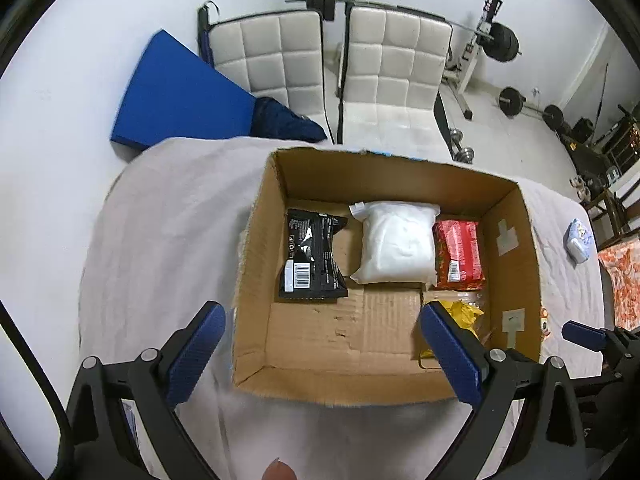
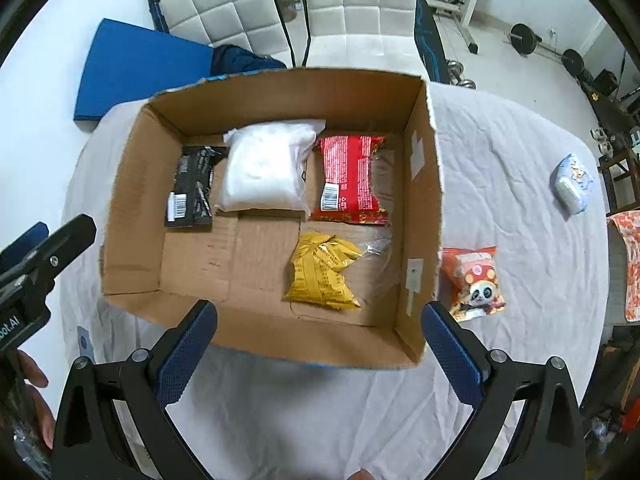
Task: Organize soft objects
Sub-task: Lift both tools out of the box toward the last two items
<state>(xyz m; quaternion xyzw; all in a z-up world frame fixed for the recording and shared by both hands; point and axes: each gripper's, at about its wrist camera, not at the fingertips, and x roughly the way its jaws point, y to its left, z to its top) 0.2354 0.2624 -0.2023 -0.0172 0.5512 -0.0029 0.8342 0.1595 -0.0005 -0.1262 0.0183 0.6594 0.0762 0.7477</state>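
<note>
An open cardboard box (image 1: 256,240) (image 2: 424,184) stands on the white-covered table. Inside lie a black packet (image 1: 312,256) (image 2: 192,188), a white soft bag (image 1: 396,244) (image 2: 264,168), a red packet (image 1: 458,254) (image 2: 350,178) and a yellow packet (image 1: 466,314) (image 2: 322,272). An orange panda packet (image 2: 474,282) lies on the table right of the box. A pale blue pack (image 1: 578,240) (image 2: 572,184) lies farther right. My left gripper (image 1: 324,354) is open and empty over the box's near edge. My right gripper (image 2: 320,350) is open and empty above the box's near wall.
Two white padded chairs (image 1: 384,68) (image 2: 224,4) stand beyond the table. A blue mat (image 1: 176,100) (image 2: 136,68) lies on the floor at the left. Weights and a barbell rack (image 1: 500,44) fill the back right. An orange patterned cloth (image 2: 628,256) is at the right edge.
</note>
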